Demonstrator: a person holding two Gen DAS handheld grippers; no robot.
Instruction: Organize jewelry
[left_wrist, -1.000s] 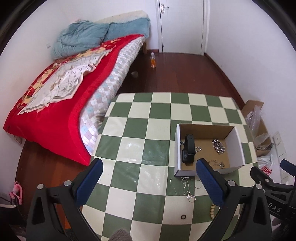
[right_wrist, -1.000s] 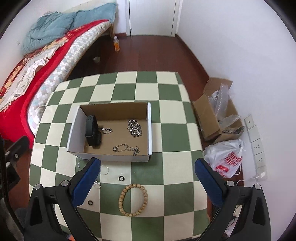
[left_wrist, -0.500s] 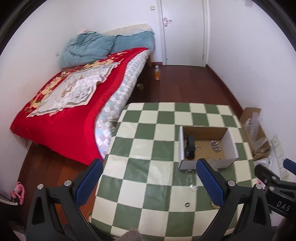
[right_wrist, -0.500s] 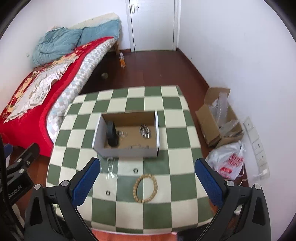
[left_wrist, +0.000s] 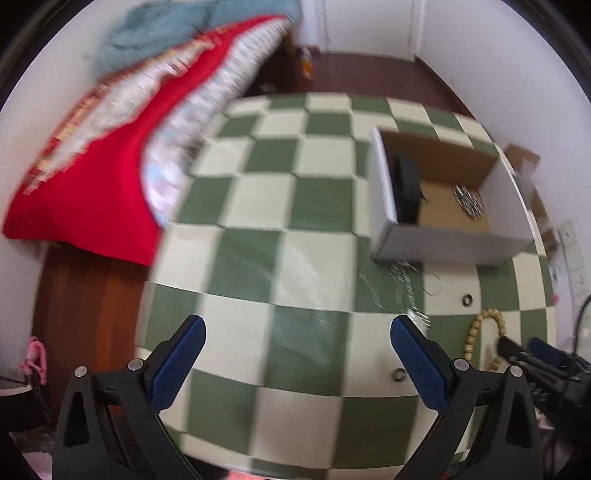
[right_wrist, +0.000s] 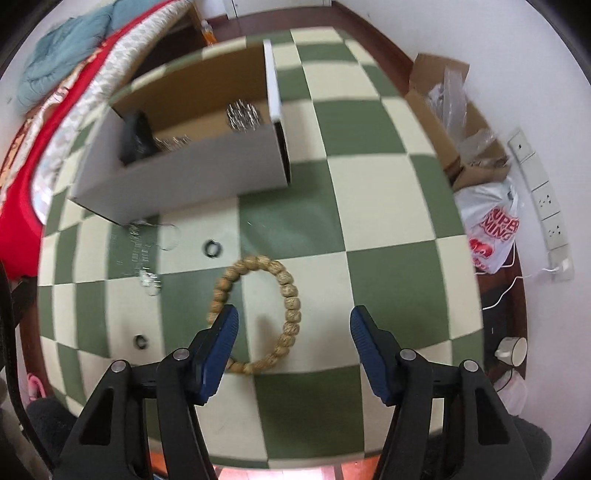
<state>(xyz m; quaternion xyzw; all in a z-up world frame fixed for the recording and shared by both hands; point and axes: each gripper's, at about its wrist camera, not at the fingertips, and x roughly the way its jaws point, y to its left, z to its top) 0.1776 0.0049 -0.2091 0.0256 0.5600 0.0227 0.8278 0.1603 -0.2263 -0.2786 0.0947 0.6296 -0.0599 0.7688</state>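
A wooden bead bracelet (right_wrist: 258, 310) lies on the checkered table; it also shows in the left wrist view (left_wrist: 480, 336). My right gripper (right_wrist: 293, 325) is open, low over the bracelet, its left finger over the bracelet's left side. A white cardboard box (right_wrist: 184, 166) behind it holds a black watch (right_wrist: 136, 138) and a silver chain (right_wrist: 242, 114); the box also shows in the left wrist view (left_wrist: 443, 243). Two dark rings (right_wrist: 212, 248) (right_wrist: 140, 341) and thin silver chains (right_wrist: 144, 254) lie on the table. My left gripper (left_wrist: 297, 332) is open and empty over the table's left part.
A red-covered bed (left_wrist: 92, 166) stands left of the table. On the floor at the right are a cardboard box (right_wrist: 454, 118) with plastic wrap, a white shopping bag (right_wrist: 491, 229) and a power strip (right_wrist: 543, 195). The table's near edge (right_wrist: 295, 461) is close.
Both grippers have dropped down close to the table. The right gripper now sits over the bead bracelet with narrower jaws. The left view is blurred from motion.
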